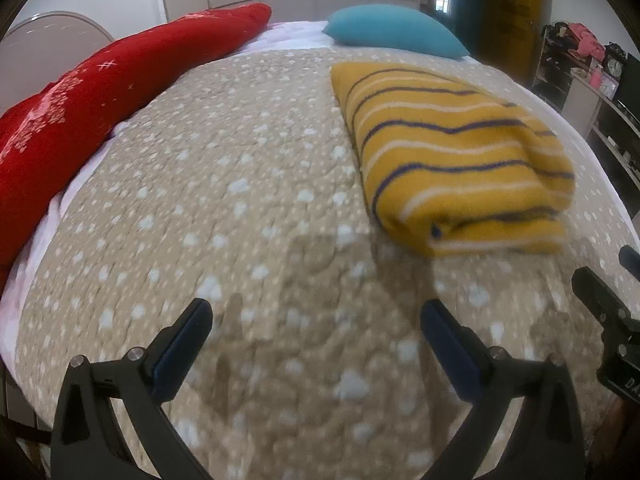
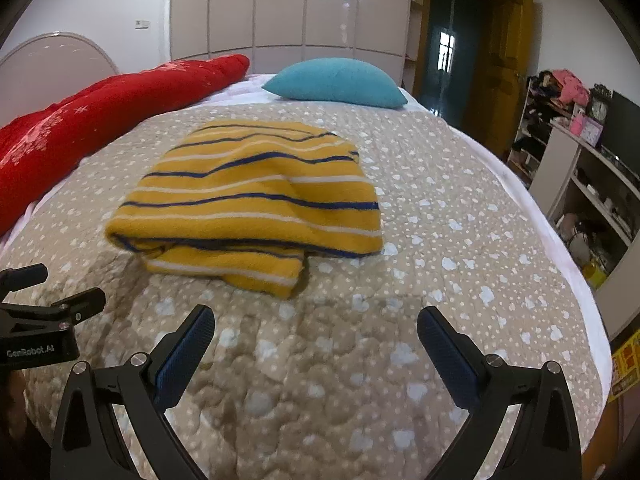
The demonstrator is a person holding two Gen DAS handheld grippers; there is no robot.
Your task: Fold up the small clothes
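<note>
Ahead of the right gripper (image 2: 316, 326), jaws spread wide and empty, lies the folded yellow striped garment (image 2: 256, 200) on the spotted beige quilt (image 2: 440, 240). Left gripper (image 1: 316, 320) is likewise wide apart, nothing held — garment ahead and right of its jaws, untouched.

The folded garment (image 2: 256, 196) lies on the quilt (image 2: 440, 240) that covers the bed, with the pillow (image 2: 336, 82) behind it near the far edge and the long blanket (image 2: 100, 120) along the bed's left side. Both grippers hang over the near part of the quilt, apart from the garment: the left gripper (image 1: 316, 320) to its near left, the right gripper (image 2: 316, 324) just before it. Shelves (image 2: 580, 168) stand right of the bed, cabinets (image 2: 280, 8) behind it.
</note>
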